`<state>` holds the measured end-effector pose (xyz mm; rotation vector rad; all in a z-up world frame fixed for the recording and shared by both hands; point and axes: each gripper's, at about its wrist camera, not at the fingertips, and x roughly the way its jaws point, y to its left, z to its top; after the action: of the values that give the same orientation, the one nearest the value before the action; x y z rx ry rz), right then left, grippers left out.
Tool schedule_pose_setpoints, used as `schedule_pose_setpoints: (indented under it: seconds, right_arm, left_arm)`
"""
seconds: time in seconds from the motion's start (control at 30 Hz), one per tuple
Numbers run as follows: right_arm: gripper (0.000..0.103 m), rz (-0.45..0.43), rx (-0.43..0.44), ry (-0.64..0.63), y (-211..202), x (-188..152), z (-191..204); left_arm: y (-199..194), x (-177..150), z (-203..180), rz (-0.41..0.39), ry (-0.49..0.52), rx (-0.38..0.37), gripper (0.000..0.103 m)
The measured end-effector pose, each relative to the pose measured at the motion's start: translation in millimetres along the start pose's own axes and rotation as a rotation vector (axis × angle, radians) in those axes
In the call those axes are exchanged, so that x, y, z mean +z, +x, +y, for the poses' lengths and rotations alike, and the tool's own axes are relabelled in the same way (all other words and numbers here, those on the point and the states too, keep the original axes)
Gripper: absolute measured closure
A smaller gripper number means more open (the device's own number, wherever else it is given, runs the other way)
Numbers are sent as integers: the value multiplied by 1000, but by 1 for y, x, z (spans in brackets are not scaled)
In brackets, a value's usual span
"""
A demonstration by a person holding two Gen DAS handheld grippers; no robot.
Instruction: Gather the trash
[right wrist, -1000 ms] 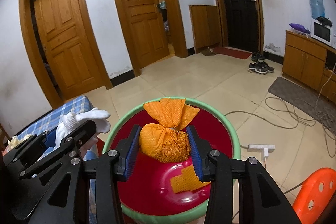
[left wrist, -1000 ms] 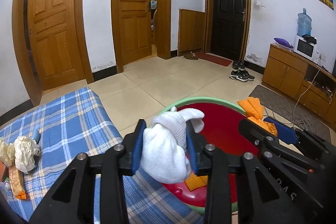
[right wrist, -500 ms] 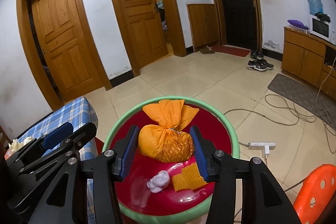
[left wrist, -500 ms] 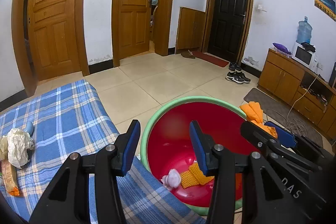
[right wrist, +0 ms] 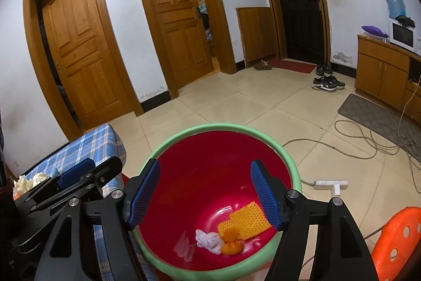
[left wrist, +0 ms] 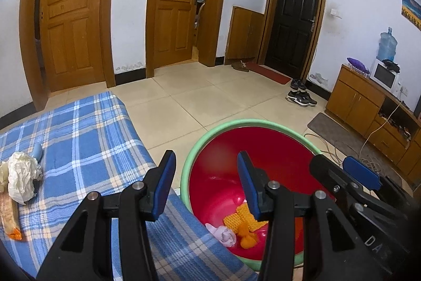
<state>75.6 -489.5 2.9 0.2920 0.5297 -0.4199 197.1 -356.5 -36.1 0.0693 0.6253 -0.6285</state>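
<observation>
A red basin with a green rim (left wrist: 210, 131) (right wrist: 223, 127) stands on the floor below both grippers. In its bottom lie a white wad (left wrist: 225, 235) (right wrist: 209, 240), an orange mesh bundle (left wrist: 247, 238) (right wrist: 231, 245) and a flat orange mesh piece (left wrist: 243, 215) (right wrist: 247, 220). My left gripper (left wrist: 205, 158) hangs open over the basin's left rim with nothing between its pads. Above the basin's middle, my right gripper (right wrist: 205, 166) has its jaws opening, with nothing between them. Crumpled white paper (left wrist: 21, 175) and a yellowish wrapper (left wrist: 9, 212) lie on the plaid cloth at far left.
A blue plaid-covered surface (left wrist: 79, 138) borders the basin on the left. An orange plastic stool (right wrist: 397, 241) stands at the lower right. A power strip (right wrist: 331, 183) and loose cables (right wrist: 368, 146) lie on the tiles. Shoes (left wrist: 301, 98) and a wooden cabinet (left wrist: 363, 102) line the right wall.
The left gripper let go of the white wad, which dropped into the basin. The right jaws then spread and the orange bundle fell in beside it.
</observation>
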Motion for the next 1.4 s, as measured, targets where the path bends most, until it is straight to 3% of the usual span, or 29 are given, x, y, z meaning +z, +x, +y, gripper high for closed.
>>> schedule_pose_setpoints:
  seconds: [0.43,0.57,0.67,0.83,0.97,1.4]
  right_arm:
    - [31,-20,-54,-35,-6,0,5]
    - [31,-30,-41,-48,-10,3,12]
    - [31,-32,-7,-34,-12,5,19]
    - [31,-59,-10,-141,-15,-3,50]
    - [30,-30,27,-153,-10,-12,67]
    - [30,-61,87,-239,-27,-33,124]
  left_arm:
    - [-13,-5,-11,-35,40,95,54]
    - [-13,-8,1,11,6,105,54]
    - [-22,-12,14,10,-16,127,54]
    - [-37,-19,38,-4,-17,186,54]
    - [-51,-26,62,-1,-41,237,54]
    - [-128,-69,156,0,-143,384,53]
